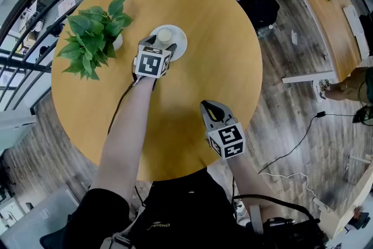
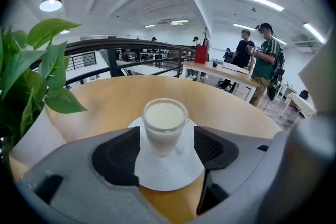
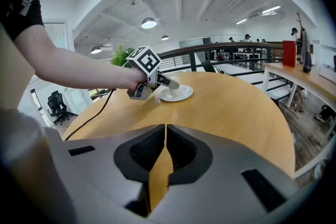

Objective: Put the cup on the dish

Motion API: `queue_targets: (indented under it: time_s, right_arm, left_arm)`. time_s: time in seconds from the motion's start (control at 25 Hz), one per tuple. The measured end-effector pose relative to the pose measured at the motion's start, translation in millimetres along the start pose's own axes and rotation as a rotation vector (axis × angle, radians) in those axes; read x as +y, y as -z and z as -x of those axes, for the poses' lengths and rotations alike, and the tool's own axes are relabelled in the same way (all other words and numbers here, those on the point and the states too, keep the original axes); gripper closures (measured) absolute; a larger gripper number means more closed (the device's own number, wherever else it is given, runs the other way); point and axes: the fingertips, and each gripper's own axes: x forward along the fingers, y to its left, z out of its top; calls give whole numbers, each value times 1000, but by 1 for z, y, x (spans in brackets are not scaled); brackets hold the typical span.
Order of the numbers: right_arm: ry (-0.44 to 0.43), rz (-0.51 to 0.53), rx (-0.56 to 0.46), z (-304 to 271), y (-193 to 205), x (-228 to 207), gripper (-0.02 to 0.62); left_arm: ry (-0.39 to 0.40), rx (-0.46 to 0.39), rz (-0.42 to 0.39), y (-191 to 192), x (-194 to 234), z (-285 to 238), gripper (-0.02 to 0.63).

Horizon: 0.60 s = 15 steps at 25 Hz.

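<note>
A small glass cup (image 2: 165,124) full of a pale milky drink stands upright on the white dish (image 2: 169,169) on the round wooden table (image 1: 192,55). My left gripper (image 2: 165,150) is open, its black pads (image 2: 119,156) on either side of the cup with a gap to the glass. In the head view the left gripper (image 1: 158,45) sits at the dish (image 1: 177,44), with the cup (image 1: 165,35) just beyond its marker cube. My right gripper (image 3: 164,152) is shut with nothing in it and hovers over the table's near right edge (image 1: 214,114).
A potted green plant (image 1: 93,38) stands on the table just left of the dish. A black cable (image 1: 119,108) runs back from the left gripper. A railing borders the far side, a long desk (image 1: 317,6) stands to the right, and people stand beyond it (image 2: 265,63).
</note>
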Motion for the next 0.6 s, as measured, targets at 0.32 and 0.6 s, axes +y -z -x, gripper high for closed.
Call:
queue_targets:
  time_s: [0.32, 0.6]
  right_arm:
    - [22, 35, -32, 15, -23, -1, 588]
    - [29, 77, -69, 33, -46, 9, 588]
  left_arm:
    - [19, 21, 18, 11, -16, 35, 305]
    - [72, -68, 51, -2, -50, 87, 431]
